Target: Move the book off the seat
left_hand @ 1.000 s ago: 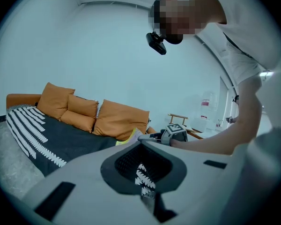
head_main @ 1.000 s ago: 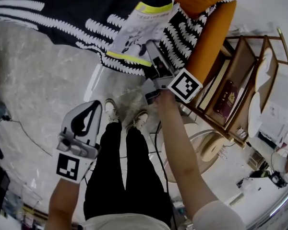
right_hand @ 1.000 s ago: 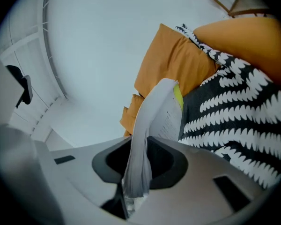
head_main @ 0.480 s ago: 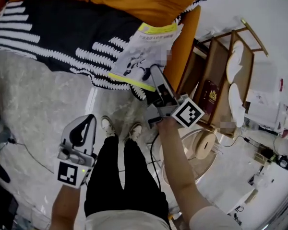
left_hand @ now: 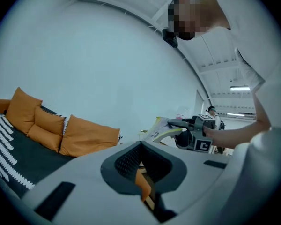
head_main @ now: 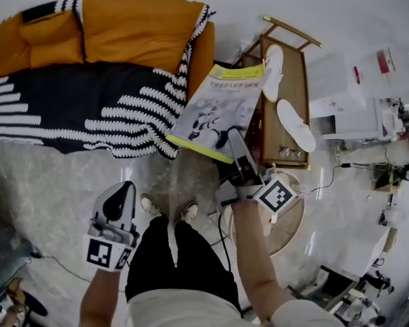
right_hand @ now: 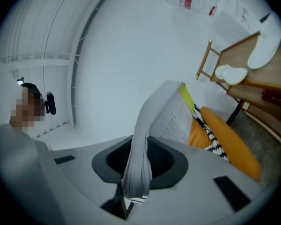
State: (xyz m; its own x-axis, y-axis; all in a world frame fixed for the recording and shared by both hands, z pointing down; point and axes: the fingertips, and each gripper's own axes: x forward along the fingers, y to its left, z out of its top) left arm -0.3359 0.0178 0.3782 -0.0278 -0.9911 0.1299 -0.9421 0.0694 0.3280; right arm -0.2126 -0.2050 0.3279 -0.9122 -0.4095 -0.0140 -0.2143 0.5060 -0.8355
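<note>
The book [head_main: 218,111], a thin white paperback with yellow edges, hangs in the air beside the orange sofa's right arm [head_main: 199,50], clear of the black-and-white blanket on the seat [head_main: 68,107]. My right gripper [head_main: 233,142] is shut on its lower edge. In the right gripper view the pages [right_hand: 171,116] rise out from between the jaws of the right gripper [right_hand: 138,153]. My left gripper [head_main: 121,191] hangs low by my left leg, shut with nothing in it. The left gripper view shows that gripper [left_hand: 141,149], with the book [left_hand: 161,128] off to the right.
A wooden rack [head_main: 290,80] with two white slippers [head_main: 296,125] stands right of the sofa. Below it is a round wooden stand [head_main: 293,227]. Cables trail on the pale floor [head_main: 54,182]. My shoes [head_main: 167,208] are near the sofa's front edge. Equipment clutters the far right.
The right gripper has carried the book off the blanket and rightward past the sofa arm, toward the rack. The left gripper has stayed low and shut.
</note>
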